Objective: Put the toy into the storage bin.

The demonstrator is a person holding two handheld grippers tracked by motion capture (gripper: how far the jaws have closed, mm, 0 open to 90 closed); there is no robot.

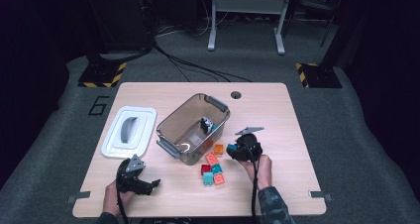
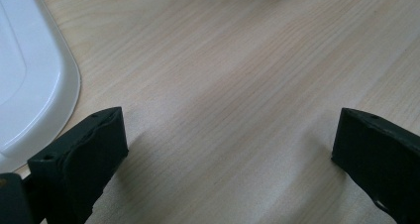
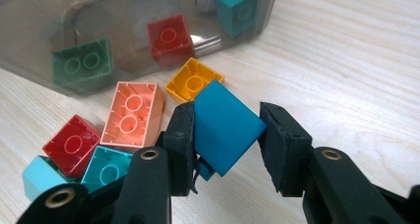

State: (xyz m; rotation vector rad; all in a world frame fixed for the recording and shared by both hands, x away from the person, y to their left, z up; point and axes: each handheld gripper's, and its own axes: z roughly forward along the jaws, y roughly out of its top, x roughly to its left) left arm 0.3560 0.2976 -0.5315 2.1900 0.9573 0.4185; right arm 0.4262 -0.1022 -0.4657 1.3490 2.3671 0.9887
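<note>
Wooden table (image 1: 277,110): bare margin at 3 o'clock of right gripper (image 3: 225,144), clamped on blue brick (image 3: 225,127); left gripper (image 2: 230,149) wide open, empty.

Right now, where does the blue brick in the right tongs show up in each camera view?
High view: blue brick right of center, beside the clear bin.
Left gripper view: not in it.
Right gripper view: center, tilted, clamped by the right tongs.
Shared landmark: the orange brick by the bin.

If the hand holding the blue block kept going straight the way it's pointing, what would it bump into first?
Probably the yellow block, which lies just past the blue block held in the right gripper. Behind it stands the clear box. The gripper may be raised, so it could pass above.
</note>
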